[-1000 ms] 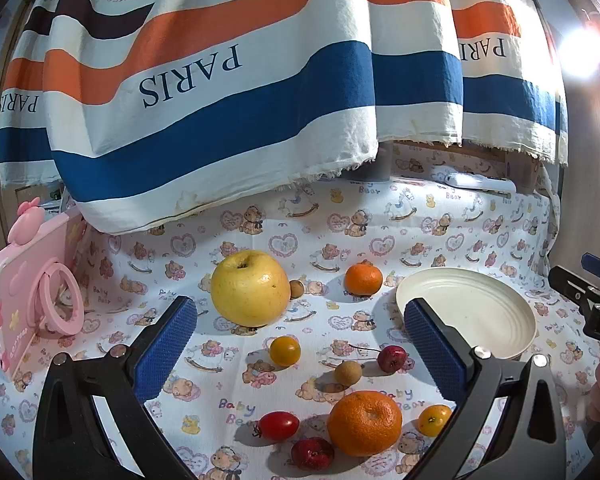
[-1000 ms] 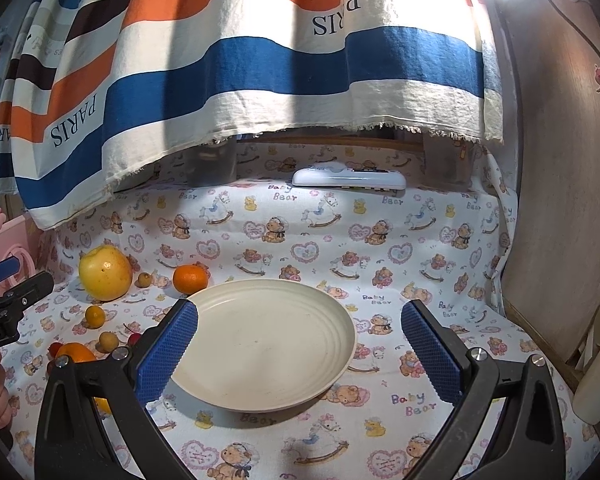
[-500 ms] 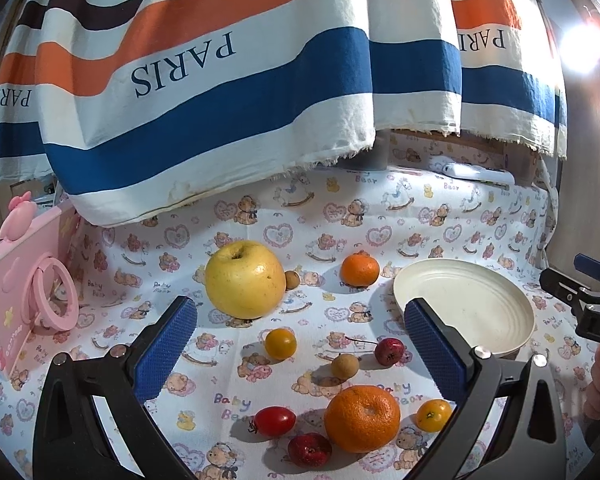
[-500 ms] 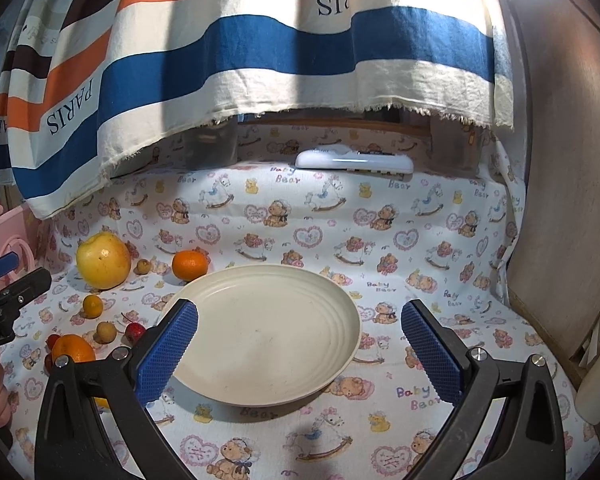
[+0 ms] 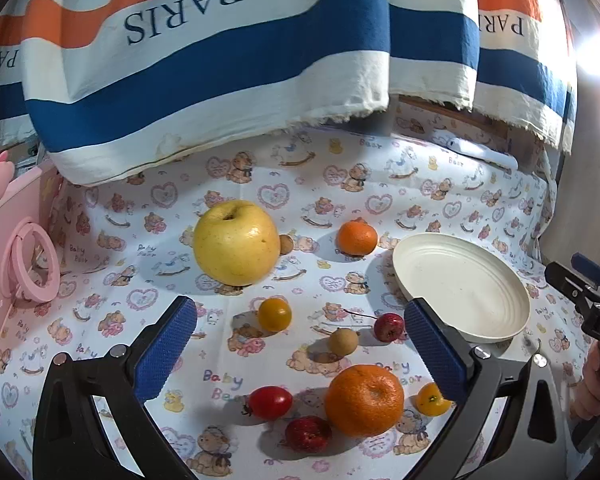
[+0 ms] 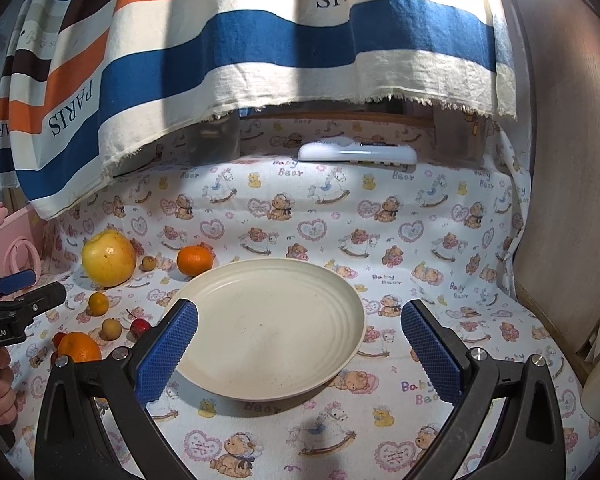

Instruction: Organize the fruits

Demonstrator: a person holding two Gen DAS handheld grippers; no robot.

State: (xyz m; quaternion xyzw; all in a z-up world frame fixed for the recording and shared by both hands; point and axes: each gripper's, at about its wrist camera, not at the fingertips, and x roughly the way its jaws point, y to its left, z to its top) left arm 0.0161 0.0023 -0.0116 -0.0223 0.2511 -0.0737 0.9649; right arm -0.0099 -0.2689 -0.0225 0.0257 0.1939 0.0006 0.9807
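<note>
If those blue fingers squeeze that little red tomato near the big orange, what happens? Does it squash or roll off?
The red tomato looks smooth and glossy, so it may slip between the fingers. It is small and rounded, lying loose on the cloth, so a nudge would probably roll it. Its thin skin likely bruises under a hard squeeze.

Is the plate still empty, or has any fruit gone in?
Empty. The cream plate shows only bare ribbed surface; the large orange and other fruit lie on the cloth.
</note>
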